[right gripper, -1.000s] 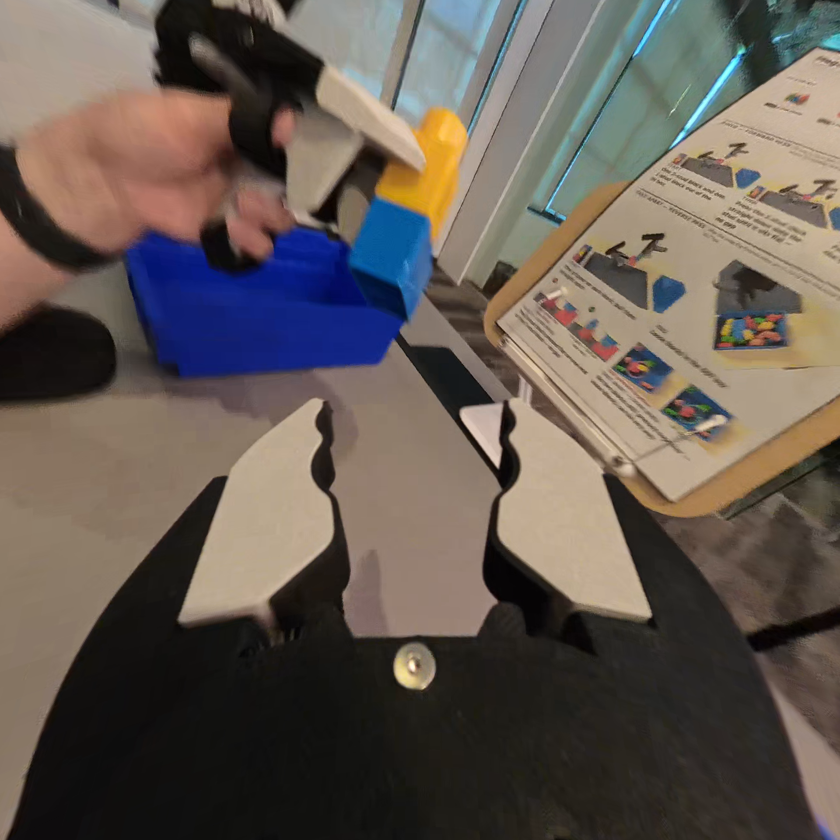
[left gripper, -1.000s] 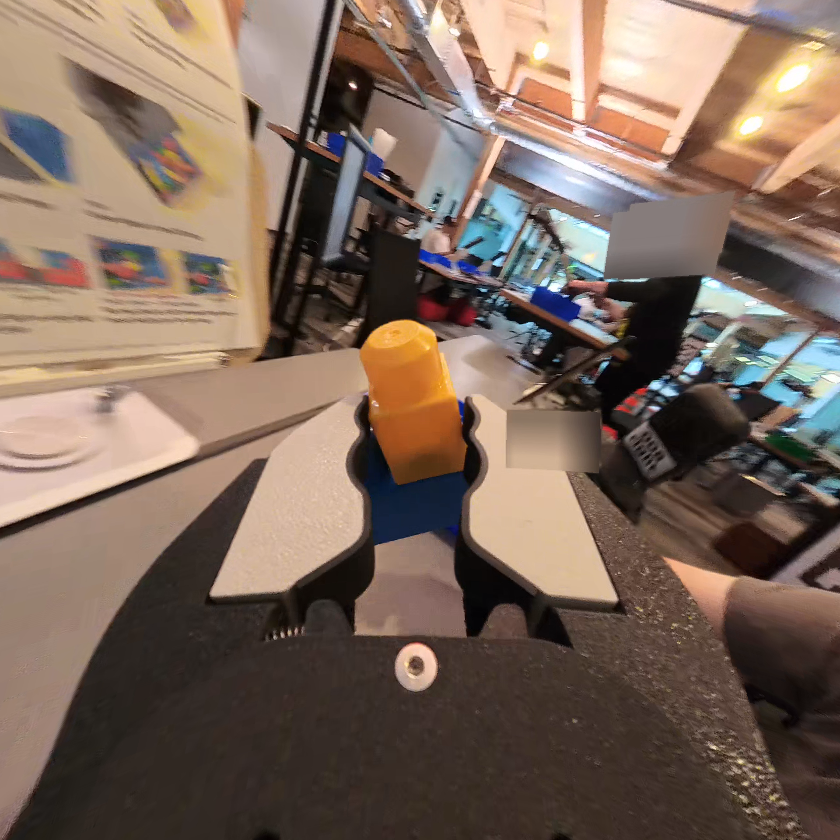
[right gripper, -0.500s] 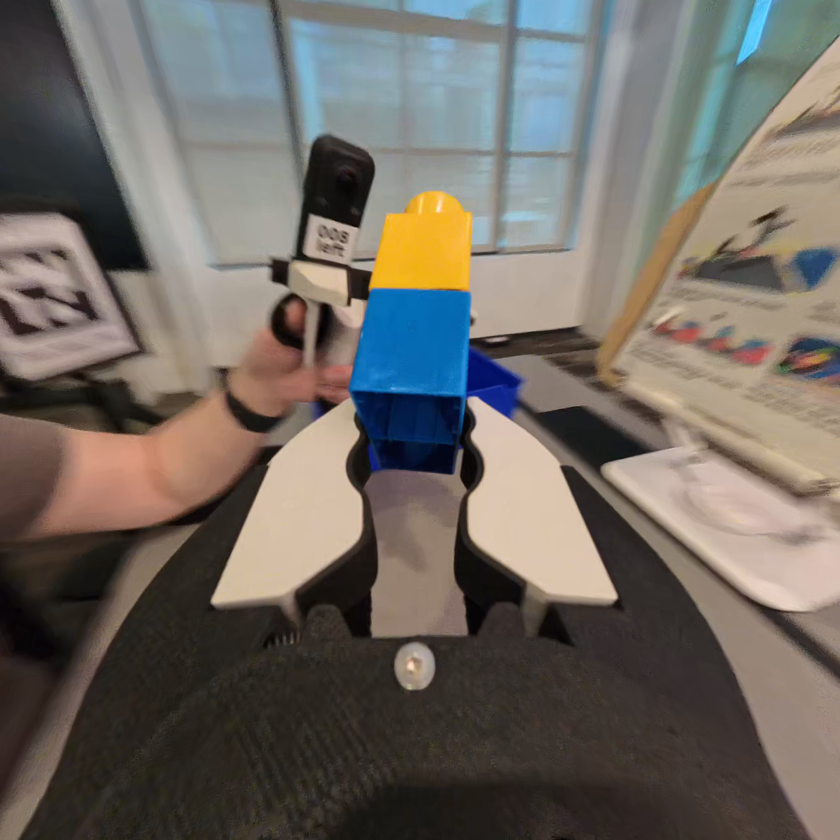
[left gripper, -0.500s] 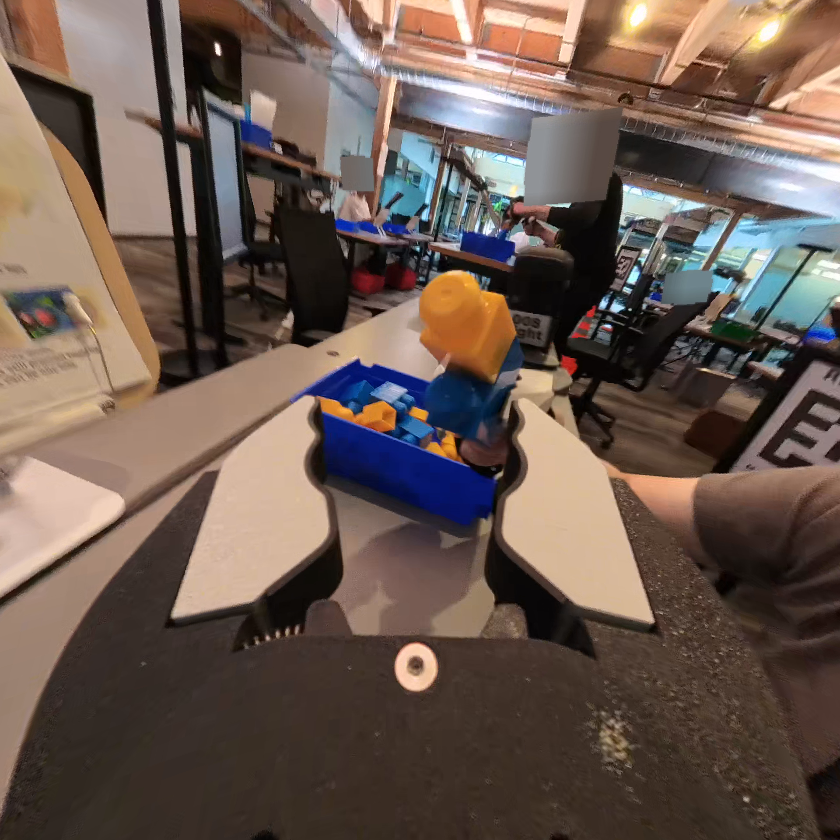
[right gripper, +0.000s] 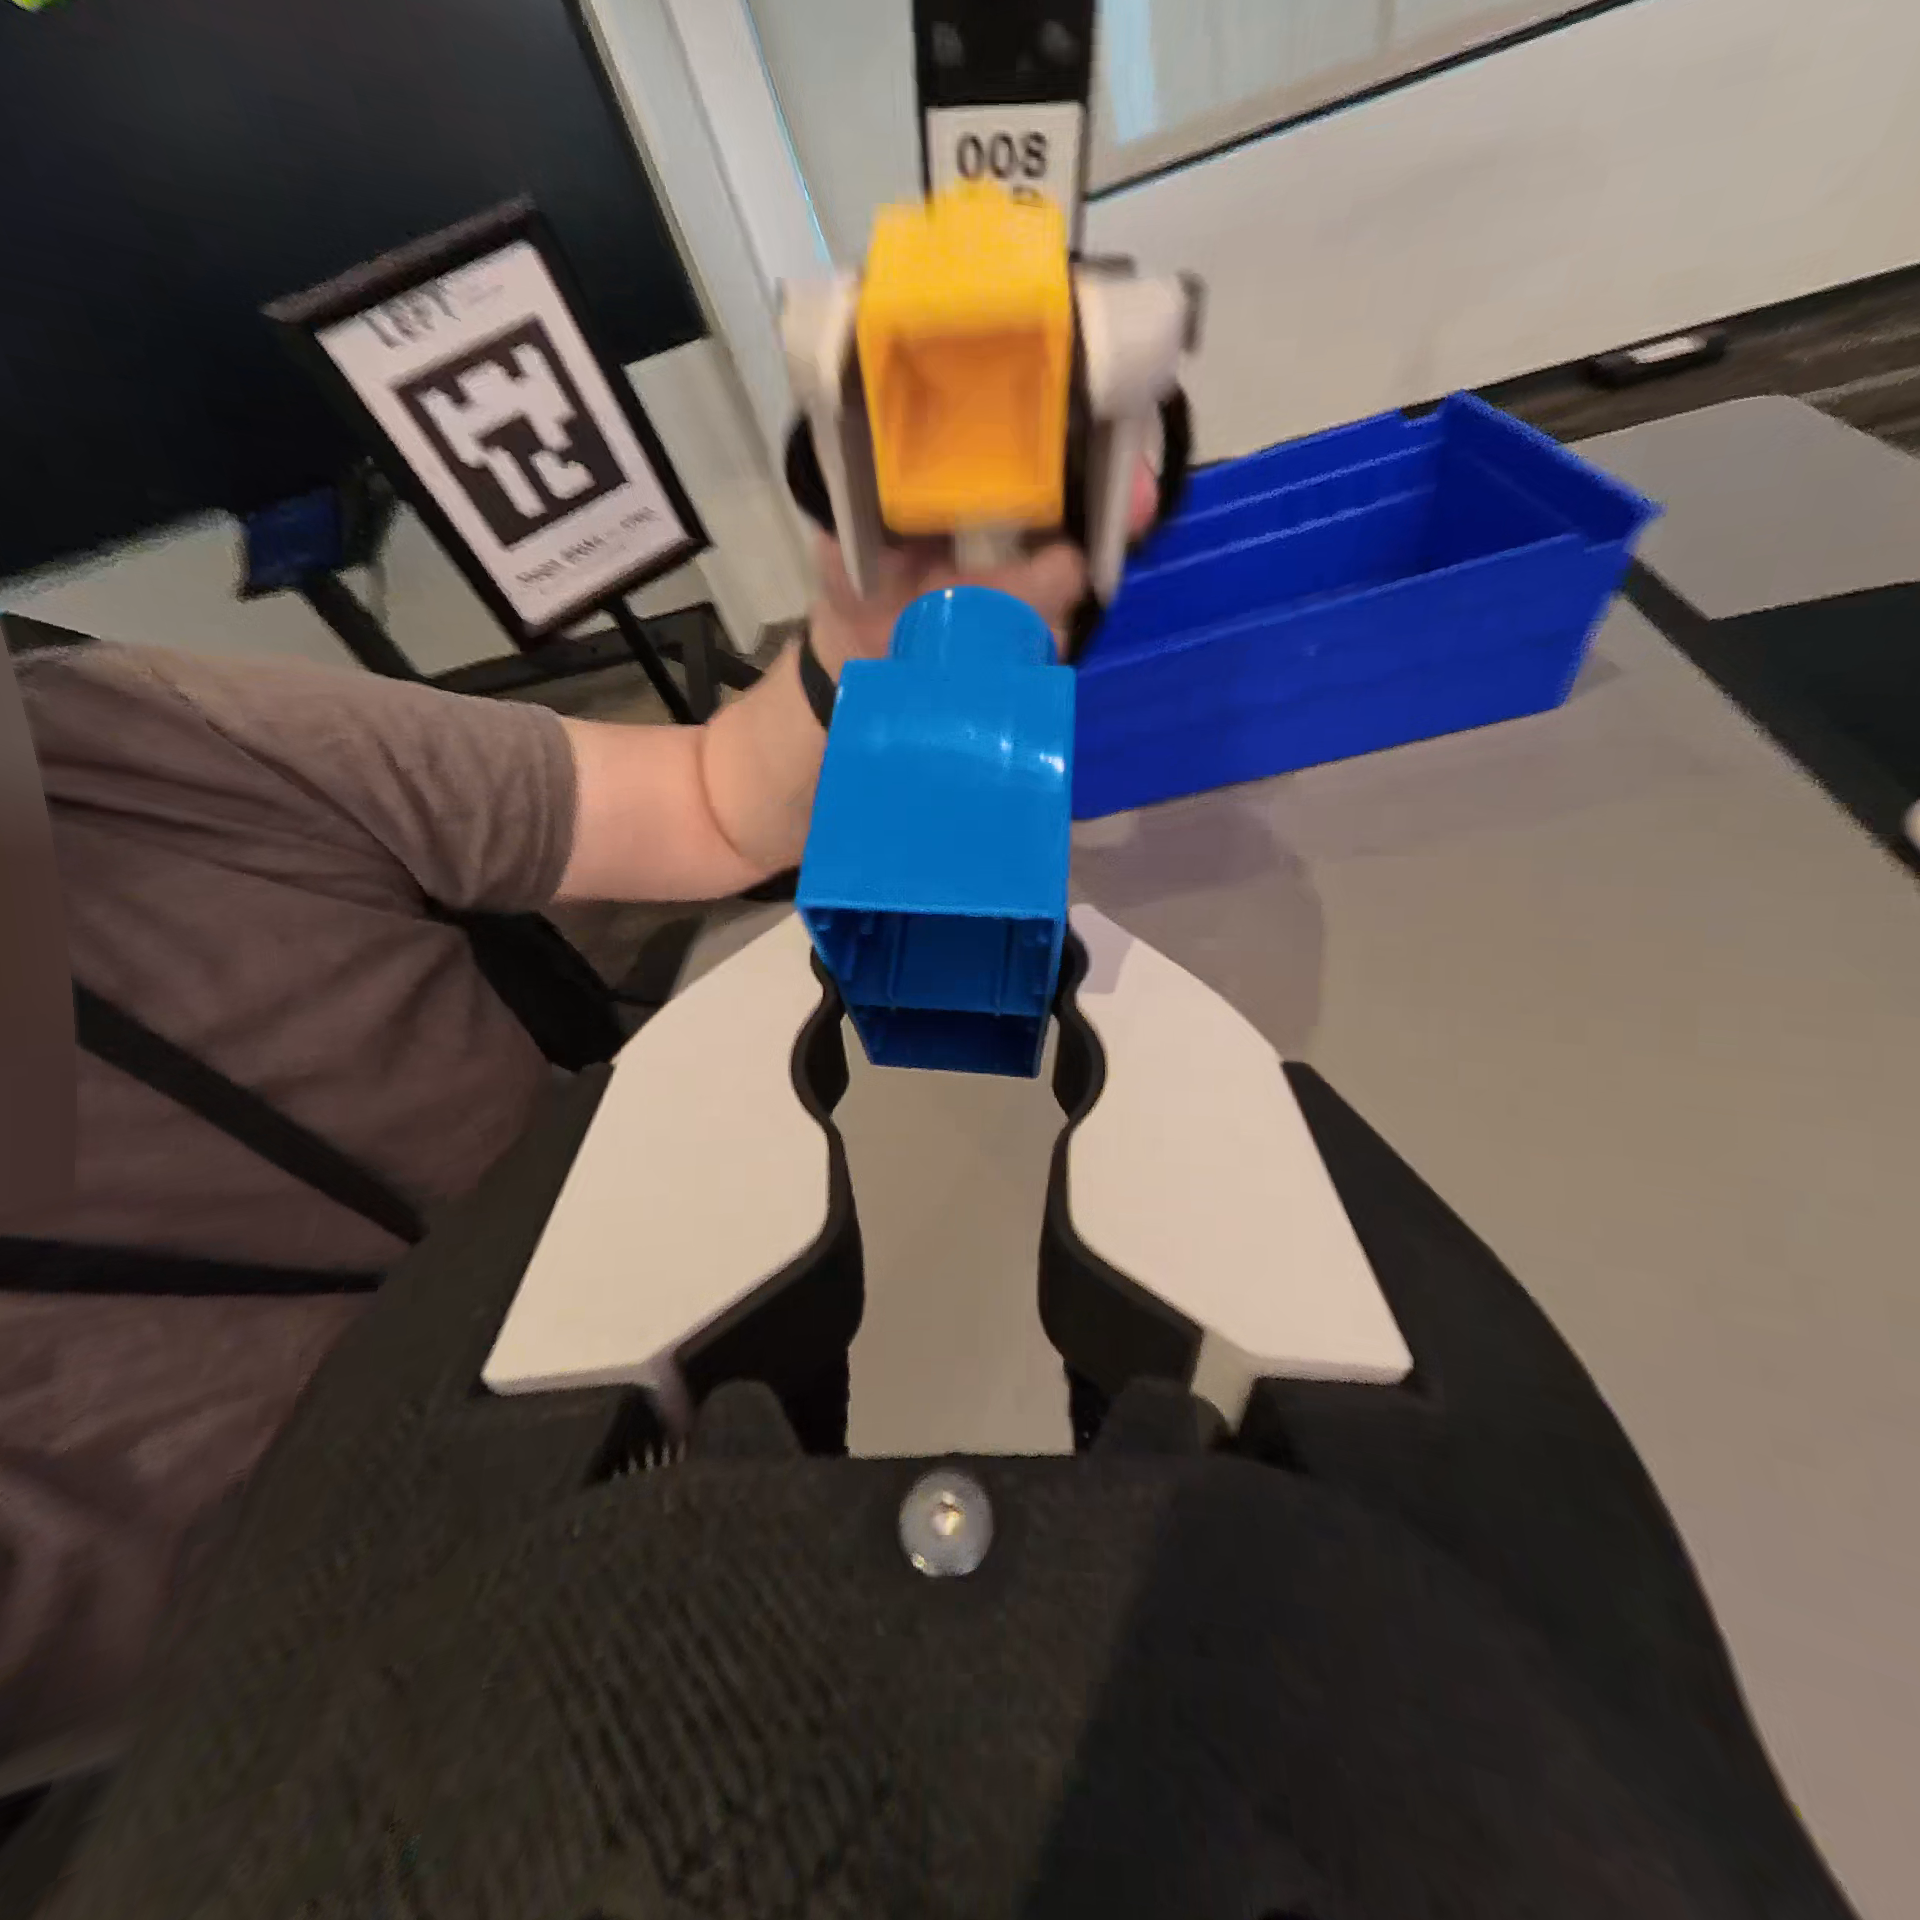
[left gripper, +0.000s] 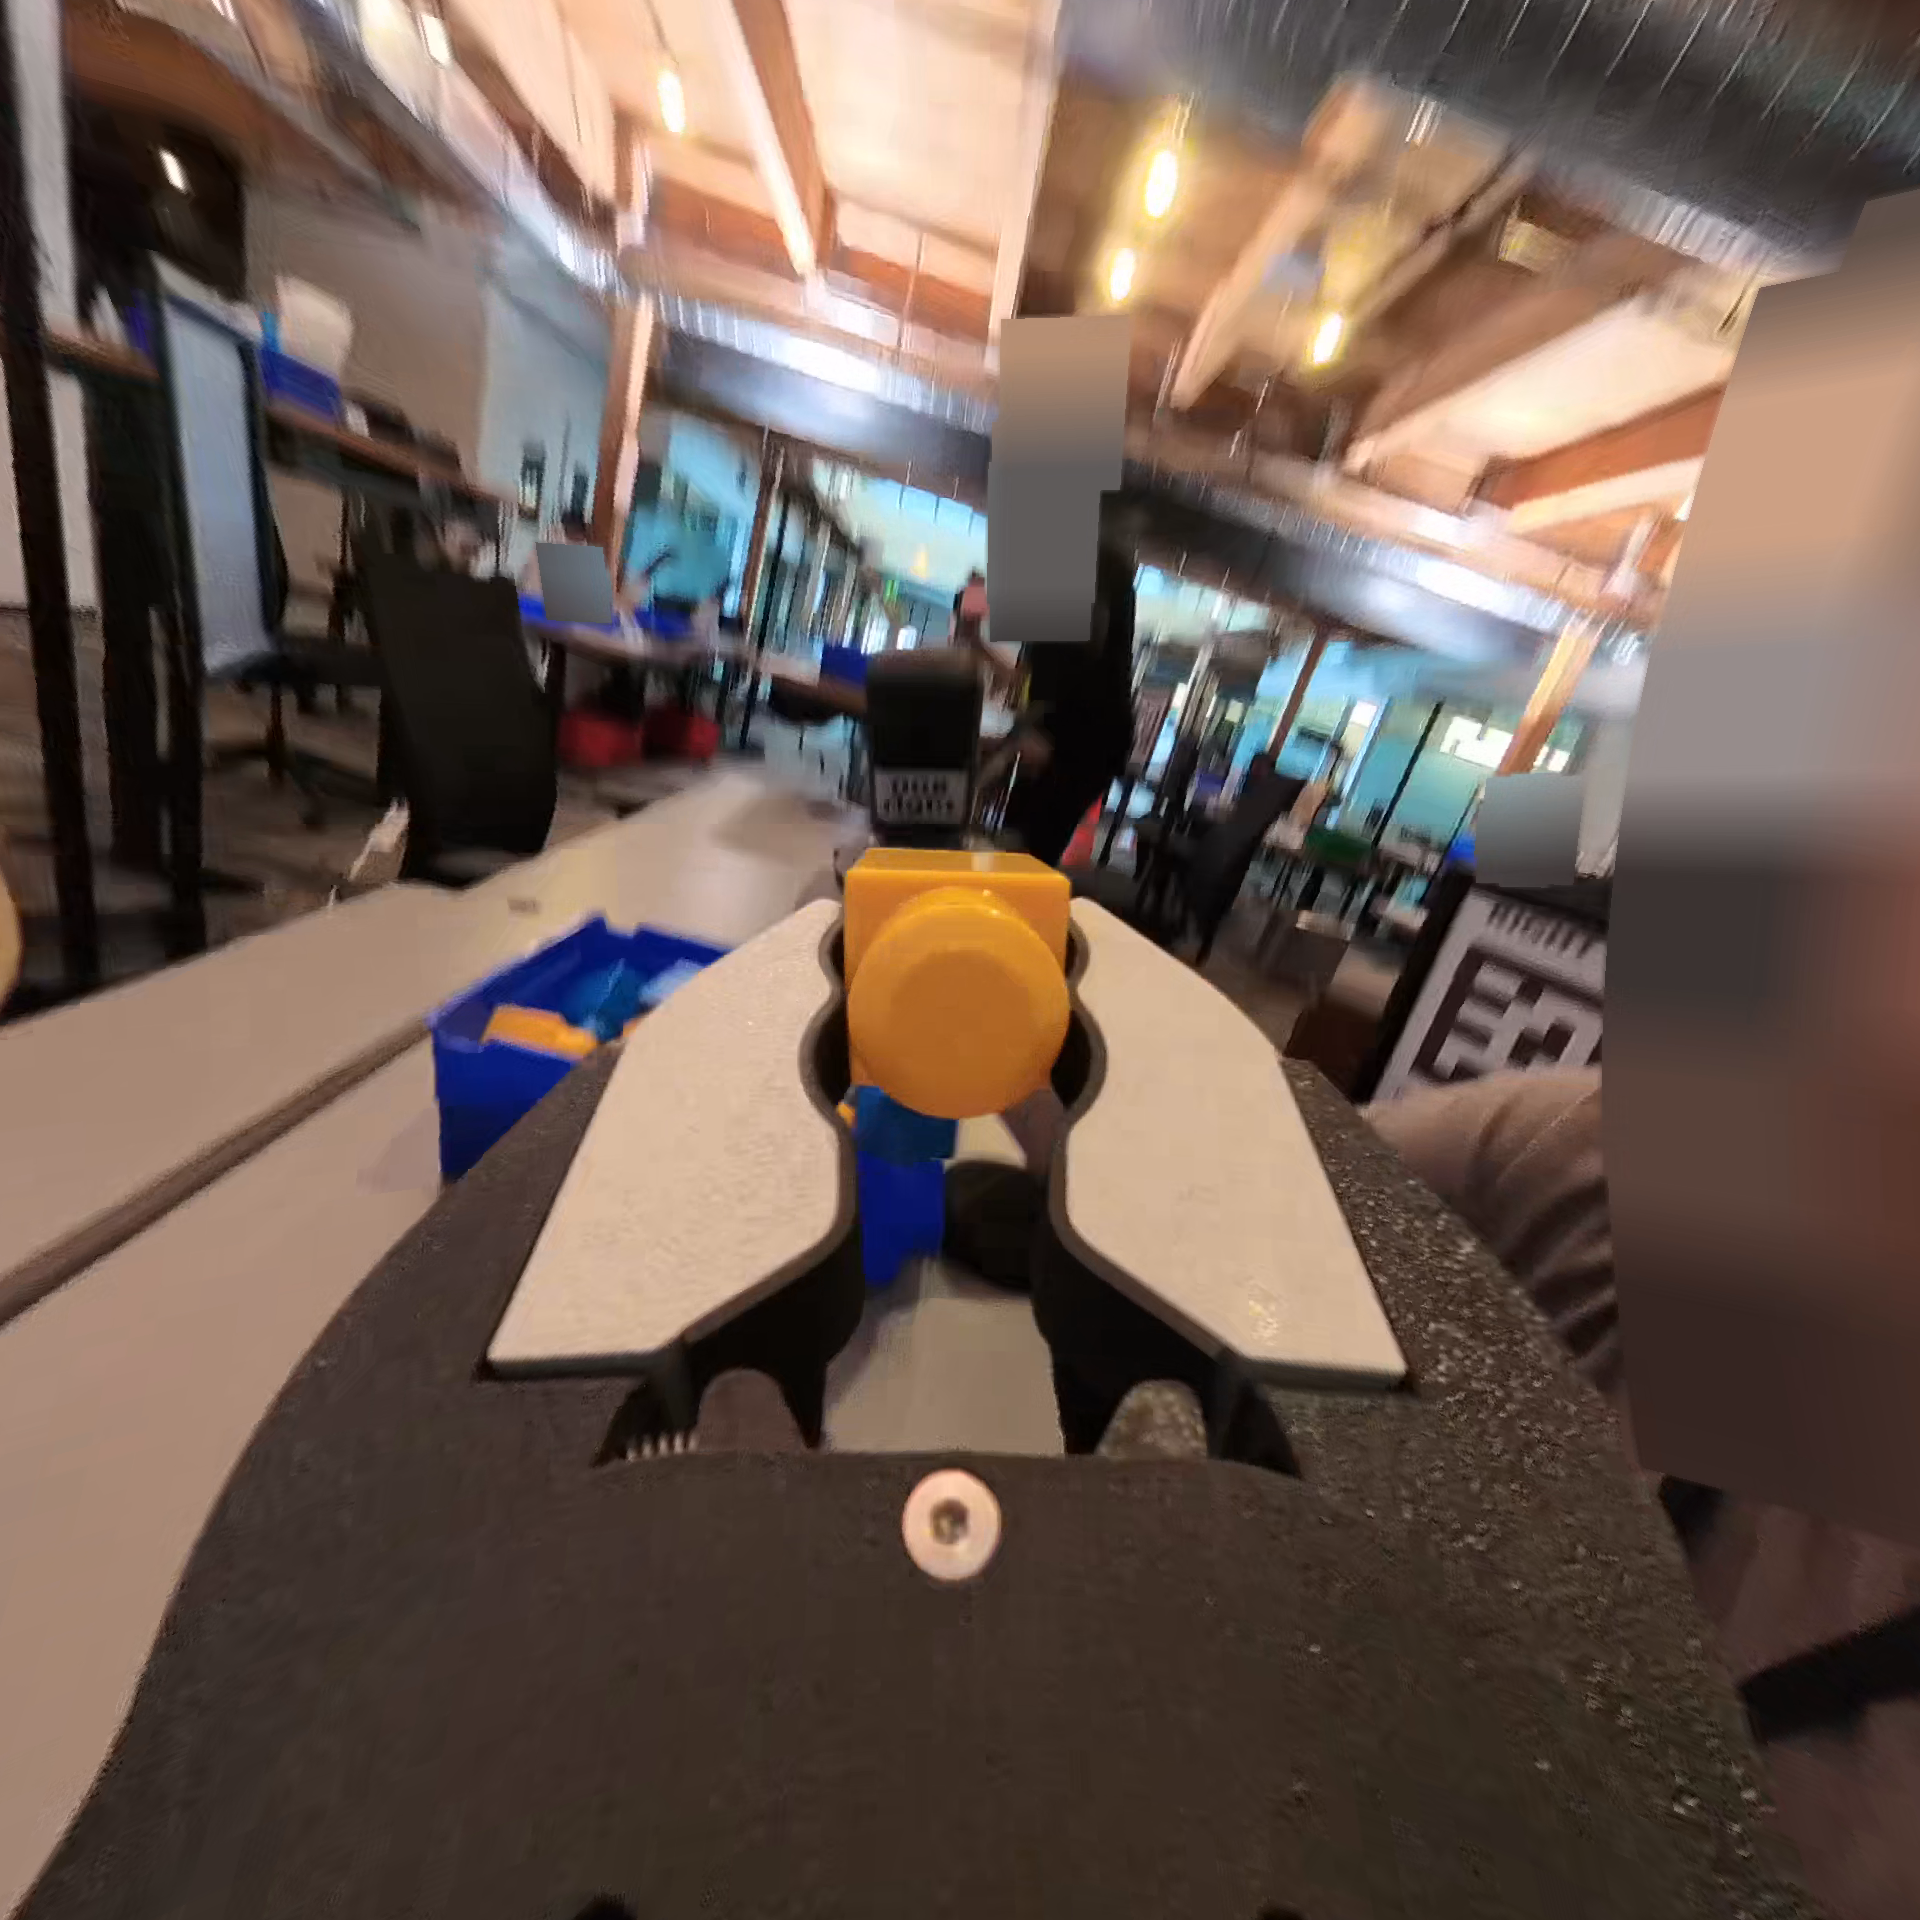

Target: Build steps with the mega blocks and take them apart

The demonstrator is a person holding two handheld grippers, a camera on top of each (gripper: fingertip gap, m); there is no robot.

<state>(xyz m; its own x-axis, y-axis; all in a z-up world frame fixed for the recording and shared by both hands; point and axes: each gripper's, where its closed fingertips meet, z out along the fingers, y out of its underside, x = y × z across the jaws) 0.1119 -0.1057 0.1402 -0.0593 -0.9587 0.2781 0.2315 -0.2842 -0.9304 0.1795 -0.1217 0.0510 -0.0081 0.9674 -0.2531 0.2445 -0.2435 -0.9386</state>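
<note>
Blocks are separated, one in each gripper, both held in the air above the grey worktop (right gripper: 1507, 935). The left gripper (left gripper: 956, 987) is clamped on the orange block (left gripper: 956, 997), its grey fingers (left gripper: 717, 1122) pressed against the block's two sides; in the left wrist view the block's round stud faces the camera. From the right wrist view the same orange block (right gripper: 961, 416) shows its hollow underside, gripped between the left gripper's pale fingers (right gripper: 821, 416), with a person's hand behind it.

The right gripper (right gripper: 940, 997) is clamped on the blue block (right gripper: 940, 810) near its open base, and the stud end points away from the camera toward the orange block. A clear gap lies between the blue stud and the orange block's underside; the two do not touch. In the left wrist view only a sliver of the blue block (left gripper: 899, 1164) shows below the orange one.

A blue bin (right gripper: 1351, 644) sits on the worktop beyond the blocks, on the right in the right wrist view. In the left wrist view the blue bin (left gripper: 499, 1081) lies to the left and holds loose blue and orange pieces, too blurred to count. A framed black-and-white marker sign (right gripper: 499, 436) stands behind the person's forearm (right gripper: 675, 800). The left wrist view is motion-blurred throughout the background.
</note>
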